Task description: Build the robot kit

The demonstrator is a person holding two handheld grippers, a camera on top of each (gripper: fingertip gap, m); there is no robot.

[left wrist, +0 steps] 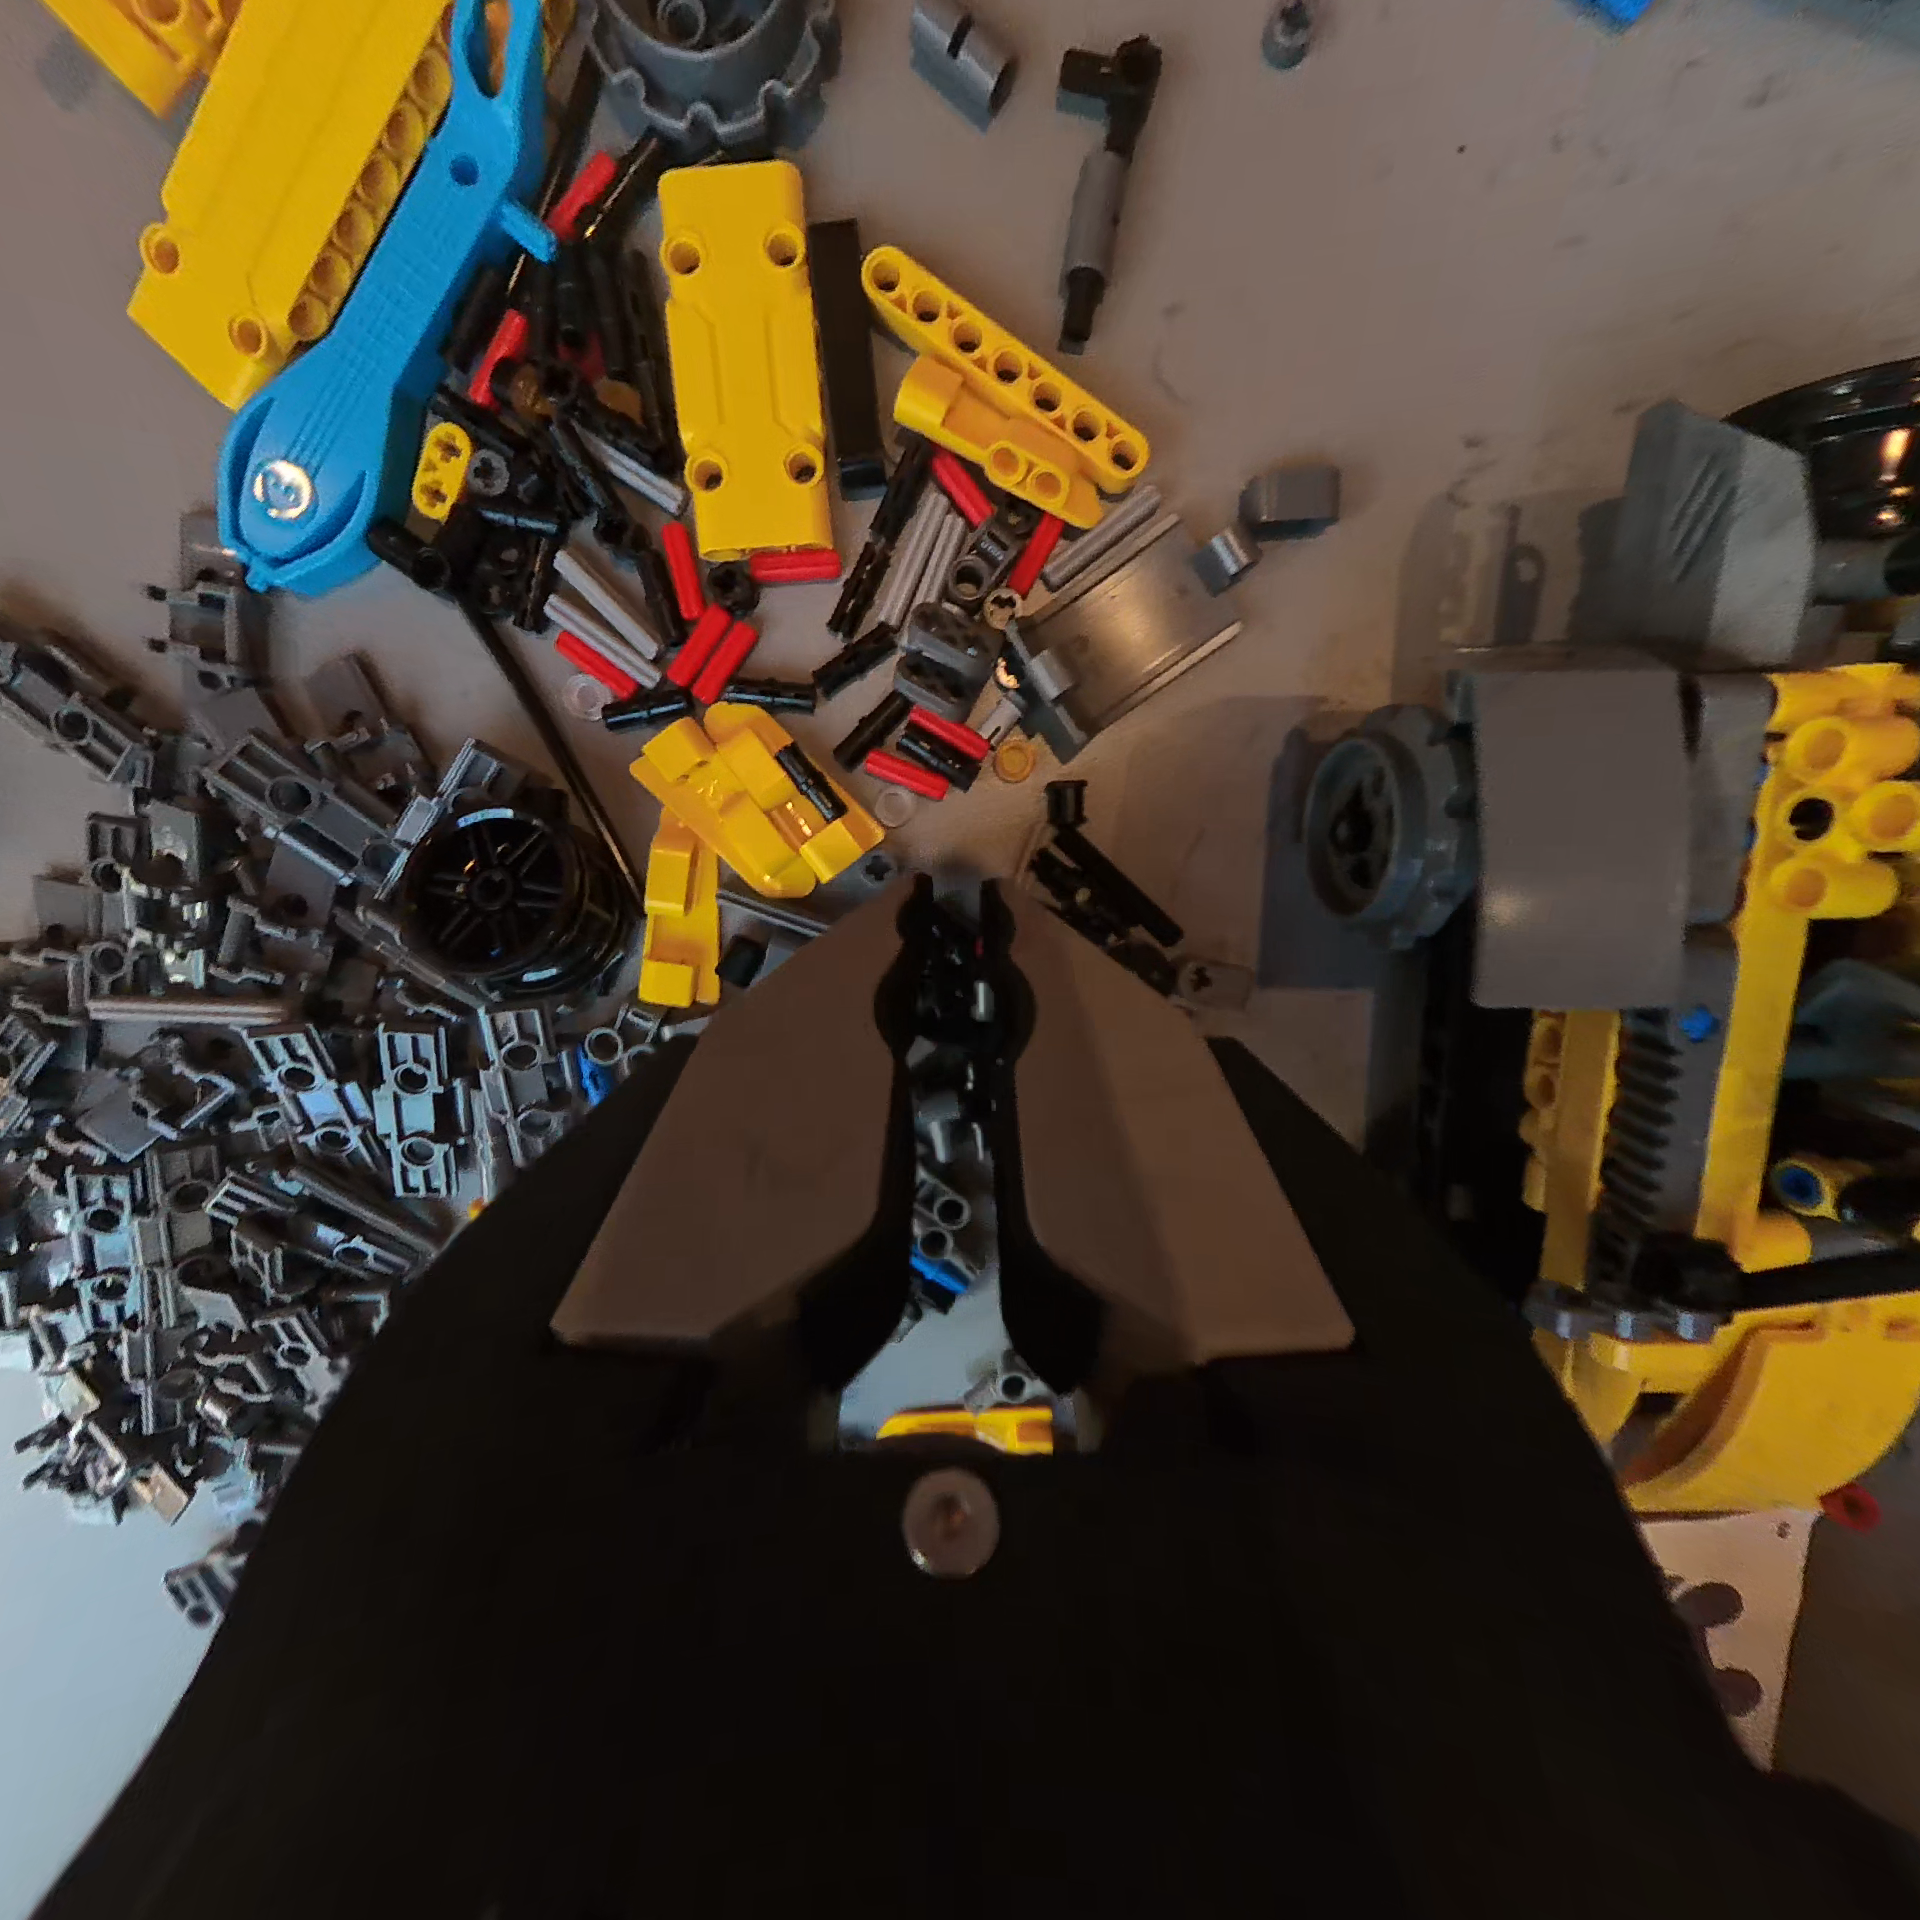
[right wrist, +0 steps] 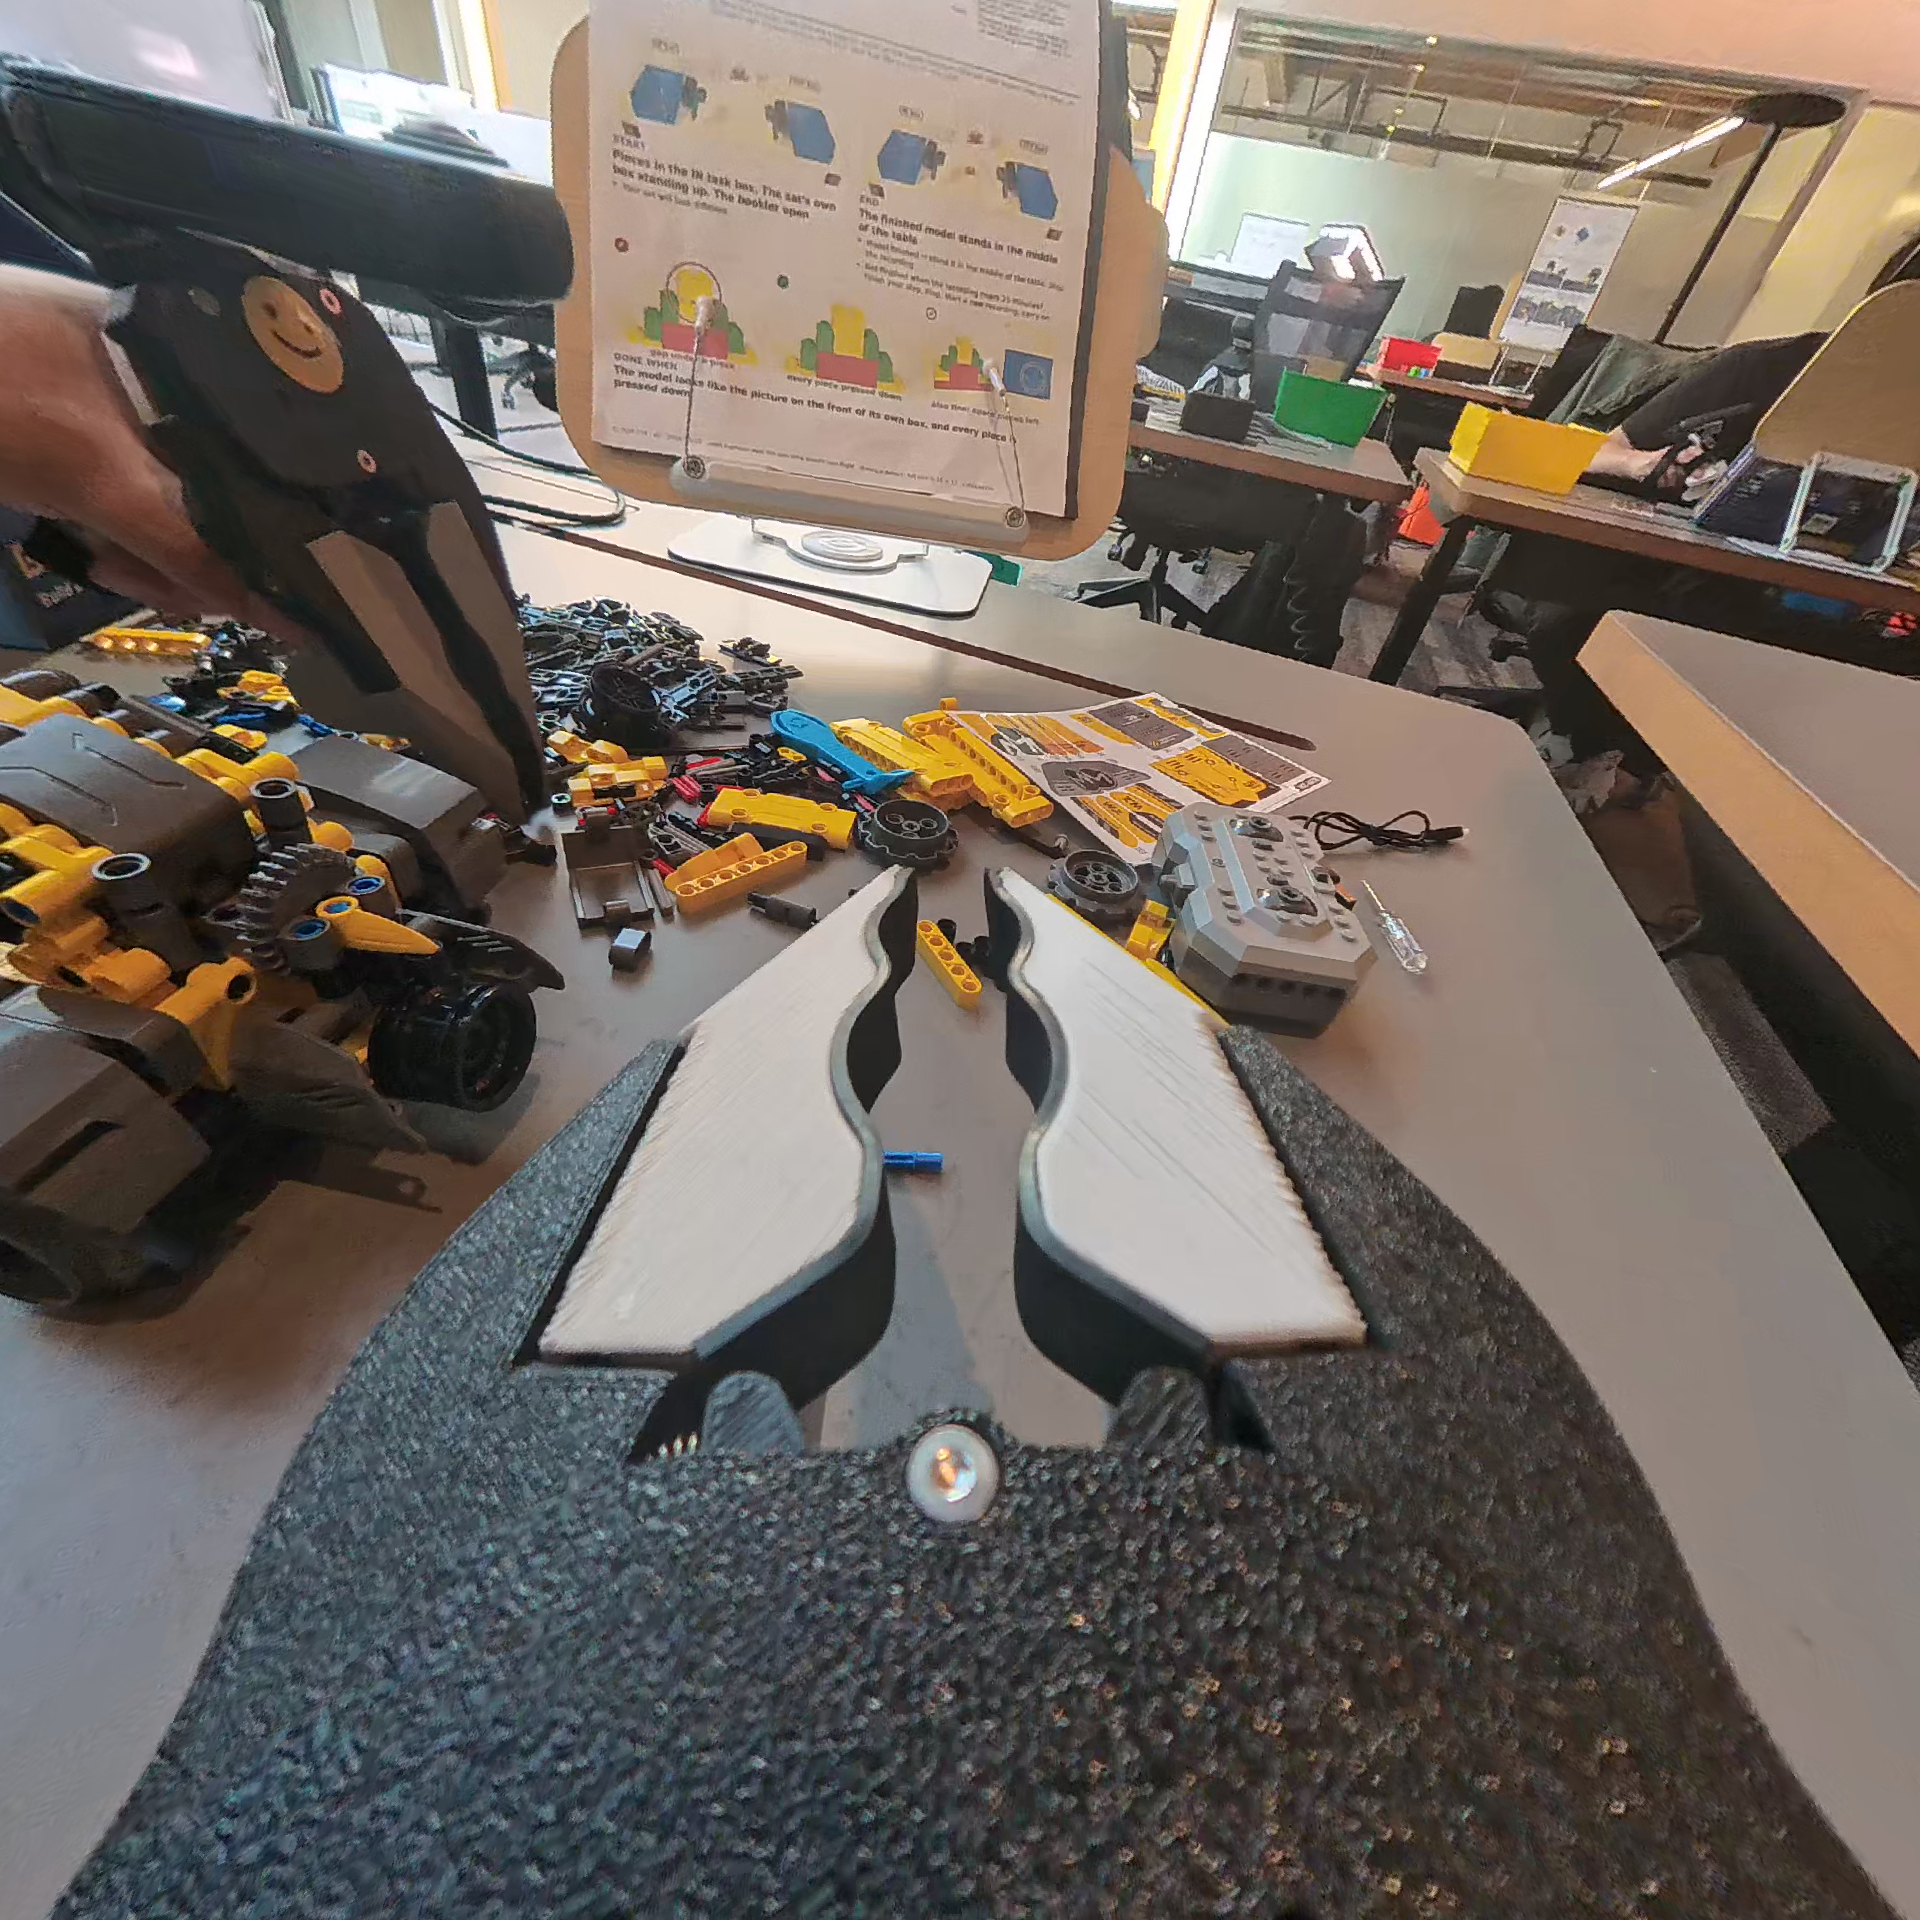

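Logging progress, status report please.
Left hand-held gripper tips down among loose pieces, grip unclear. Right hand-held gripper open, empty, over table. Yellow model beside left.

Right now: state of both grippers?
Left gripper: nearly shut over the loose parts pile; what it pinches cannot be told.
Right gripper: open, empty, above the table.

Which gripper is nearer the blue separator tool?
Left. The left gripper is down in the parts pile beside the blue separator tool; the right gripper hangs back over the table's near side.
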